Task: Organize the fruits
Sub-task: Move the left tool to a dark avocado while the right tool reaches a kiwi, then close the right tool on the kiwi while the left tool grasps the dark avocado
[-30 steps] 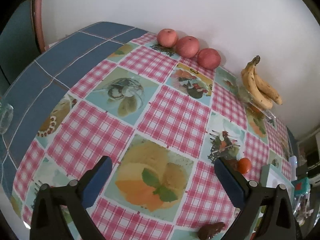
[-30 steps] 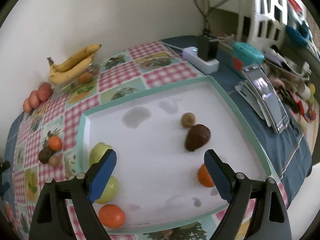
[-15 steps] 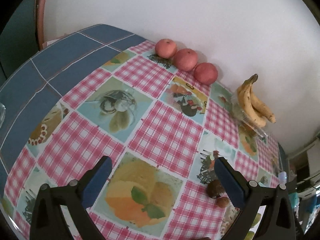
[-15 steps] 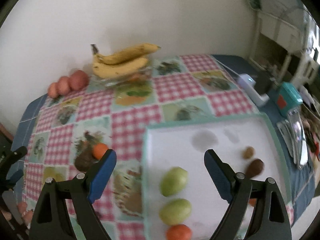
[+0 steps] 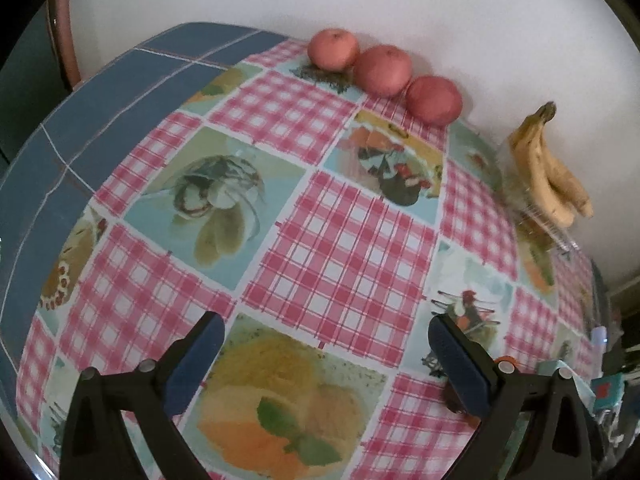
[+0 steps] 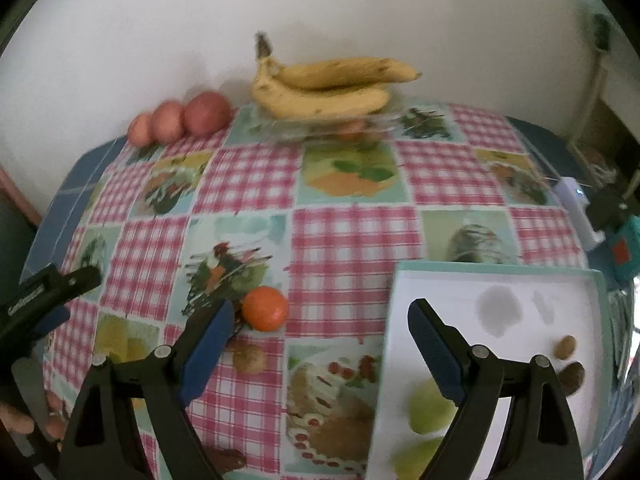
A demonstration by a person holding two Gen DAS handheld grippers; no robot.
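Note:
My left gripper (image 5: 326, 344) is open and empty above the checked tablecloth (image 5: 340, 252). Three red apples (image 5: 382, 70) line the wall and a banana bunch (image 5: 548, 176) lies on a clear dish to the right. My right gripper (image 6: 320, 332) is open and empty over the cloth. An orange (image 6: 265, 307) sits just past its left finger, with a small brown fruit (image 6: 250, 358) beside it. The white tray (image 6: 500, 280) at the right holds green pears (image 6: 430, 406) and small brown fruits (image 6: 566, 346). Bananas (image 6: 328, 86) and apples (image 6: 186, 118) lie at the far wall.
A white power strip (image 6: 576, 208) and a teal box (image 6: 624, 248) lie at the right edge. The left gripper's body (image 6: 40, 300) shows at the left of the right wrist view. The blue table edge (image 5: 48, 160) drops off to the left.
The right gripper has swung left, from over the tray to over the cloth near the orange. The left gripper's view has shifted slightly closer to the cloth.

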